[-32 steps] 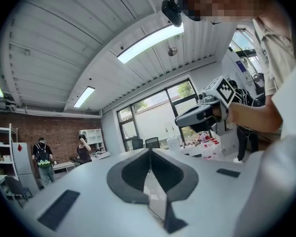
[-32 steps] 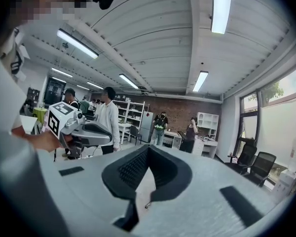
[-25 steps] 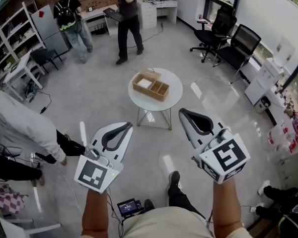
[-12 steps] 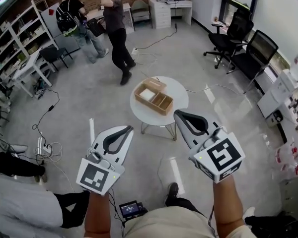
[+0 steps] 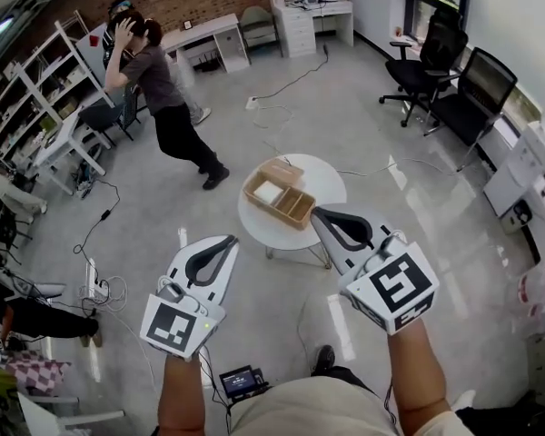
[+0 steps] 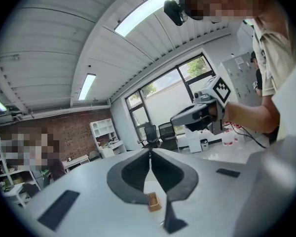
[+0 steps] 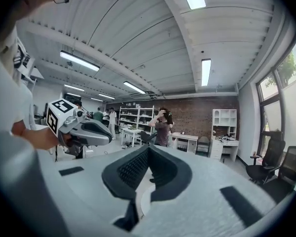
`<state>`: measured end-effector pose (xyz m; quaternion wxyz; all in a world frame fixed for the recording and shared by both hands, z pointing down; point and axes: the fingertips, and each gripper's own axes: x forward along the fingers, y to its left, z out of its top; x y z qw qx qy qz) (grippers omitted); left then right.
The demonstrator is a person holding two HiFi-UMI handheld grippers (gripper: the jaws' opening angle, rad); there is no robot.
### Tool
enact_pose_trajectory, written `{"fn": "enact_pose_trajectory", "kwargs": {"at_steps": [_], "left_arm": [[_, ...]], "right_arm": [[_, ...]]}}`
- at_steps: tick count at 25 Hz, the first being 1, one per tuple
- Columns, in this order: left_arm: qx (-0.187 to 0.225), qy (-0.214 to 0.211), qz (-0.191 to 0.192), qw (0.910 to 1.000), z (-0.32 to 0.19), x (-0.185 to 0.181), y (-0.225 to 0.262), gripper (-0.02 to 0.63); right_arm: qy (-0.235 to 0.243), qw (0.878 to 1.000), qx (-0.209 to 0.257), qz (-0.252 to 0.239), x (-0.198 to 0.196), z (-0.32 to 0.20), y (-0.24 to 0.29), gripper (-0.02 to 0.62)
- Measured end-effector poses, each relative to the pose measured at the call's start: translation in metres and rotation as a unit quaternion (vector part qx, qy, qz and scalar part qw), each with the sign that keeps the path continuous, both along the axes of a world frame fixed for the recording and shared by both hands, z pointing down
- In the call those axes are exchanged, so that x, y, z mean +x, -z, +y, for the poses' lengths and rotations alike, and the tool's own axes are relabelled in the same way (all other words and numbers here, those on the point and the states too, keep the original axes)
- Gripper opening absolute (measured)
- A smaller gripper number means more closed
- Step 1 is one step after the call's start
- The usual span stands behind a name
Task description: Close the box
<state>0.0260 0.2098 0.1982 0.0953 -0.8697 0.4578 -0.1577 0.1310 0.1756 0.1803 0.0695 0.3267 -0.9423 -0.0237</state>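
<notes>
L gripper [image 5: 225, 241] & R gripper [image 5: 320, 214] are held shut, empty. The open wooden box [image 5: 279, 193] sits on the round table [image 5: 325, 182] at 12 o'clock, not yet reached. Approach should be finished first, then the lid [image 5: 282, 171] pushed over slowly w/ closed tips.

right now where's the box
In the head view the box sits open on the round white table near the middle of the picture. It is just past the tip of the right gripper, slightly to its left.
</notes>
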Motion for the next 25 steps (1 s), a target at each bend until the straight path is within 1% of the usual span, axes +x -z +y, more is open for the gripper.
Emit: {"fn": "enact_pose_trajectory", "kwargs": {"at_steps": [8,11,13,16,21,25], "left_arm": [[0.0,0.0,-0.004,1.0,-0.035,0.02,-0.006,0.012],[0.001,-0.001,0.0,1.0,-0.046,0.019,-0.009,0.012],[0.004,-0.001,0.005,1.0,-0.058,0.013,-0.008,0.012],[0.011,-0.003,0.014,0.9998,-0.081,0.0,-0.005,0.012],[0.034,-0.017,0.034,0.9987,-0.133,-0.027,-0.006,0.012],[0.038,-0.04,0.042,0.9976,-0.181,-0.045,-0.009,0.012]], "right_arm": [[0.003,1.0,-0.001,0.001,0.018,-0.033,-0.008,-0.008],[-0.005,1.0,-0.004,0.017,0.022,-0.044,-0.013,-0.008],[-0.006,1.0,-0.006,0.021,0.017,-0.052,-0.015,-0.008],[-0.003,1.0,-0.008,0.014,0.003,-0.066,-0.016,-0.008],[-0.026,0.999,-0.009,0.024,-0.016,-0.106,-0.021,-0.008],[-0.044,0.999,-0.015,0.016,-0.032,-0.148,-0.025,-0.008]]}}
